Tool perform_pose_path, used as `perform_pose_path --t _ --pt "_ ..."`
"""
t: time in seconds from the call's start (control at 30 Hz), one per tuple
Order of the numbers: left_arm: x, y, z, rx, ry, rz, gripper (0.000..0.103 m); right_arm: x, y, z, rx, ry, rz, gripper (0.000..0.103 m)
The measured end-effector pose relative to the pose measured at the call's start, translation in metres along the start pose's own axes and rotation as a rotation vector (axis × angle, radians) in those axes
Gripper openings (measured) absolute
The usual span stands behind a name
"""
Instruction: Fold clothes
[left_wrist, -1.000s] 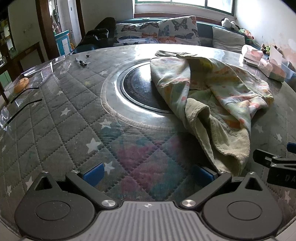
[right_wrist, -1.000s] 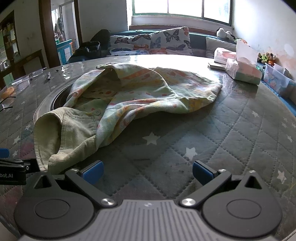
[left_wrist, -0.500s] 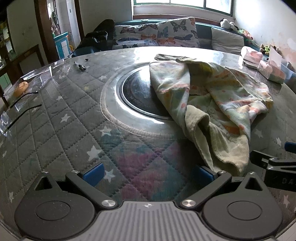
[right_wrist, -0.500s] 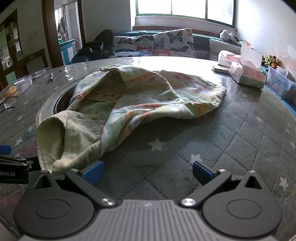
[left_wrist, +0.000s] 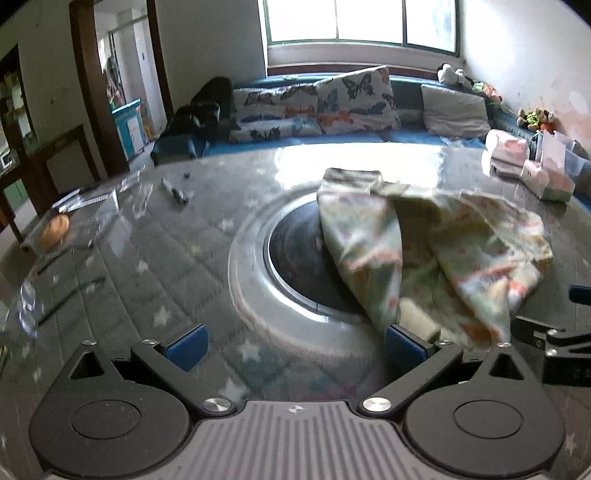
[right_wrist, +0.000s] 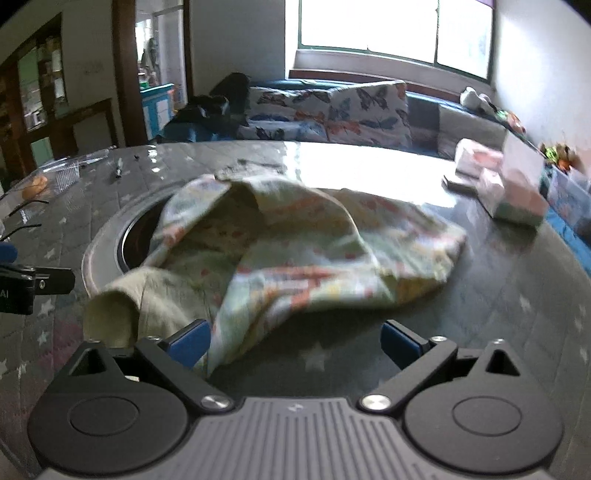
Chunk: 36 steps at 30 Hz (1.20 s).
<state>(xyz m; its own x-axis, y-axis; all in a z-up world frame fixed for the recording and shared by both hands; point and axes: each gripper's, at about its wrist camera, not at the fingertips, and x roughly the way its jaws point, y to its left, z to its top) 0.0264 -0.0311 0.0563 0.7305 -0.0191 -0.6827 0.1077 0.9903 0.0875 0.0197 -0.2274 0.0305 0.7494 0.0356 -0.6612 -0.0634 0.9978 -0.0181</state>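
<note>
A crumpled pale green garment with an orange print (left_wrist: 424, 243) lies on the round quilted table, partly over the dark round centre plate (left_wrist: 295, 254). It also shows in the right wrist view (right_wrist: 295, 254), with its plain corduroy part (right_wrist: 147, 302) nearest. My left gripper (left_wrist: 295, 341) is open, its right fingertip (left_wrist: 400, 343) at the garment's near edge. My right gripper (right_wrist: 295, 341) is open, its left fingertip (right_wrist: 188, 341) against the garment's near edge. Neither holds anything.
Tissue packs (right_wrist: 509, 192) and boxes stand at the table's right. A clear tray with an orange item (left_wrist: 55, 236) and a small dark object (left_wrist: 177, 194) lie at the left. A sofa with butterfly cushions (left_wrist: 332, 107) is behind the table.
Both grippers have moved forward and tilted up, closing in on the garment's near edge. Both stay open. The garment has not moved.
</note>
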Motion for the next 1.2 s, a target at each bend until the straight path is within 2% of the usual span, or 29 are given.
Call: perform_pose_path --t 0.2,0.5,0.6,0.73,0.9,1.07,1.13,1.2 --pt "0.016 -0.006 0.019 0.037 -0.018 -0.009 0.103 0.029 0.003 0.041 -0.129 -0.062 -0.034 0.094" --pt "0.044 -0.01 0.034 0.054 0.012 -0.043 0.103 0.09 0.018 0.085 -0.282 -0.073 -0.035 0.087" --pt "0.051 -0.011 0.041 0.05 0.014 -0.047 0.103 0.11 0.021 0.092 -0.312 -0.065 -0.046 0.075" --pt "0.058 -0.02 0.05 0.076 0.003 -0.067 0.103 0.117 0.001 0.097 -0.214 -0.037 0.008 0.032" --pt "0.075 -0.043 0.068 0.108 -0.021 -0.109 0.103 0.096 -0.03 0.094 -0.122 -0.067 0.0 0.008" --pt "0.096 -0.071 0.081 0.183 -0.064 -0.125 0.102 0.063 -0.064 0.091 -0.04 -0.121 -0.05 0.005" --pt "0.107 -0.08 0.083 0.209 -0.066 -0.126 0.097 0.049 -0.079 0.086 -0.009 -0.134 -0.078 0.004" --pt "0.119 -0.085 0.084 0.223 -0.051 -0.116 0.086 0.036 -0.093 0.079 0.011 -0.141 -0.104 0.004"
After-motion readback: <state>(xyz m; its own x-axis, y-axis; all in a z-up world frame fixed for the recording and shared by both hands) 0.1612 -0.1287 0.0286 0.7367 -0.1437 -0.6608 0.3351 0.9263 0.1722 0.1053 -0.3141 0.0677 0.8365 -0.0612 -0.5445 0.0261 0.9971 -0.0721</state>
